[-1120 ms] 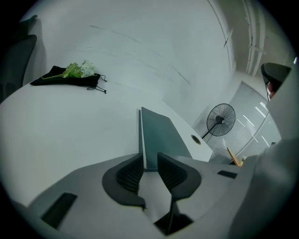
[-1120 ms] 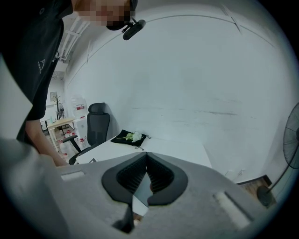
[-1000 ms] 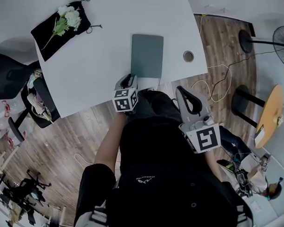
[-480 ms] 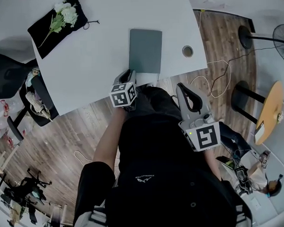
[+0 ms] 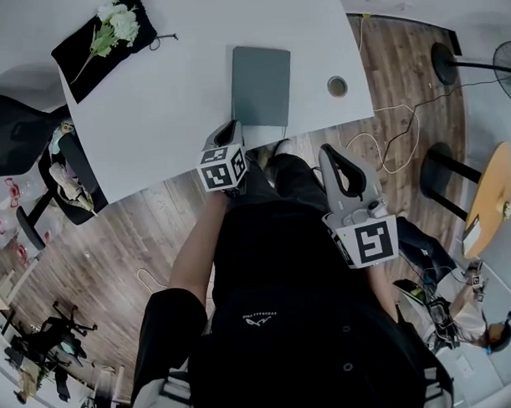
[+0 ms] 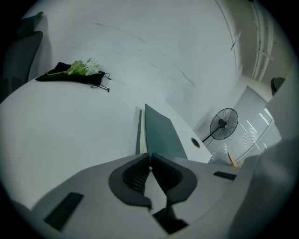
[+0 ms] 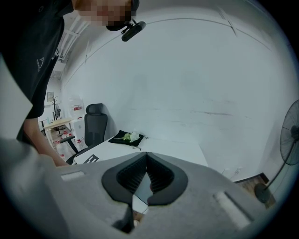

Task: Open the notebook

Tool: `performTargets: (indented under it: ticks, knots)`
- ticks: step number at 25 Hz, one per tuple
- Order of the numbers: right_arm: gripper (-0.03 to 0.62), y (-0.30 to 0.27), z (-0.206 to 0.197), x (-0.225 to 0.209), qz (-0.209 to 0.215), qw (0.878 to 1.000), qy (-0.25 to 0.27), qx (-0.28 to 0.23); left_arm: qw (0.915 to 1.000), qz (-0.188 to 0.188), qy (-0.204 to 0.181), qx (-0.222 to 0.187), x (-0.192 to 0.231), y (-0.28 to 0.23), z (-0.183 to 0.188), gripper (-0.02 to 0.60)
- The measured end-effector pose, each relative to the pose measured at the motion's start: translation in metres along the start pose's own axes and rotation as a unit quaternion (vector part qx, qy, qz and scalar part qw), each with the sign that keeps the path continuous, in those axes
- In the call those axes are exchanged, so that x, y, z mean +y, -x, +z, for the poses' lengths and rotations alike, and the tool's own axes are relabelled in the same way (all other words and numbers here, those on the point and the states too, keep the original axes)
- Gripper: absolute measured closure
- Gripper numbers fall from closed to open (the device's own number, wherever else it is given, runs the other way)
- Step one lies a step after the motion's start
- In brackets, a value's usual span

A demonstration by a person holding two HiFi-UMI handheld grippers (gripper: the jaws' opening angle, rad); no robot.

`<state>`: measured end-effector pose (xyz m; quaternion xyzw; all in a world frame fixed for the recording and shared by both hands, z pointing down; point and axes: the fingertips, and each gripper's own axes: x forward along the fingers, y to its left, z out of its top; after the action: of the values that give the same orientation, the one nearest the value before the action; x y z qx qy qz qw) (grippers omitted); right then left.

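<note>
Head view: shut notebook [image 5: 261, 86] flat nr desk [image 5: 168, 110] front edge. L gripper [image 5: 230, 131] just short of it, R gripper [image 5: 331, 157] off-desk. Both grippers' fingers [image 6: 135, 173] closed, empty. Flowers [image 5: 120, 26] on black cloth [image 5: 87, 54], far-left corner.

Left claw [image 5: 229, 131] closed, empty, reaching forward; right claw [image 5: 331, 154] closed, empty, near torso

Bright, even light, soft shadows; the white tabletop [image 5: 176, 93] looks nearly washed out. Fisheye bending throughout, with dark rounded corners in both gripper views.
</note>
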<state>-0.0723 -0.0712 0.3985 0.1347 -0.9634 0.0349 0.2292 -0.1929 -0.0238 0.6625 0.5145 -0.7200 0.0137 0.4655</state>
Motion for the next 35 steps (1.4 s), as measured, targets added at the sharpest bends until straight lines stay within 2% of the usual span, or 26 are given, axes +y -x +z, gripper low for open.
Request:
performTargets:
  ticks: [7,13,19,29,31,35]
  knots:
    - [0.589,0.013,0.002,-0.01,-0.005,1.0,-0.009,-0.011,0.9998,0.003,-0.01,-0.015,-0.016,0.012,0.009,0.568]
    - [0.589,0.032,-0.002,-0.026,0.006,1.0,-0.018,-0.018,0.9989,0.027,-0.02,-0.033,-0.026,0.019,0.014,0.569]
    - [0.589,0.051,0.006,-0.038,0.014,0.997,-0.04,-0.07,0.9973,0.046,-0.022,-0.053,-0.039,0.027,0.018,0.569]
    - [0.589,0.08,-0.004,-0.062,0.024,0.995,-0.042,-0.086,0.9943,0.067,-0.024,-0.08,-0.061,0.034,0.024,0.57]
    - [0.589,0.085,-0.009,-0.067,0.027,0.995,-0.04,-0.082,0.9936,0.068,-0.024,-0.086,-0.067,0.036,0.026,0.571]
    - [0.589,0.094,-0.027,-0.08,0.026,0.999,-0.019,-0.036,0.9924,0.071,-0.028,-0.096,-0.081,0.038,0.028,0.571]
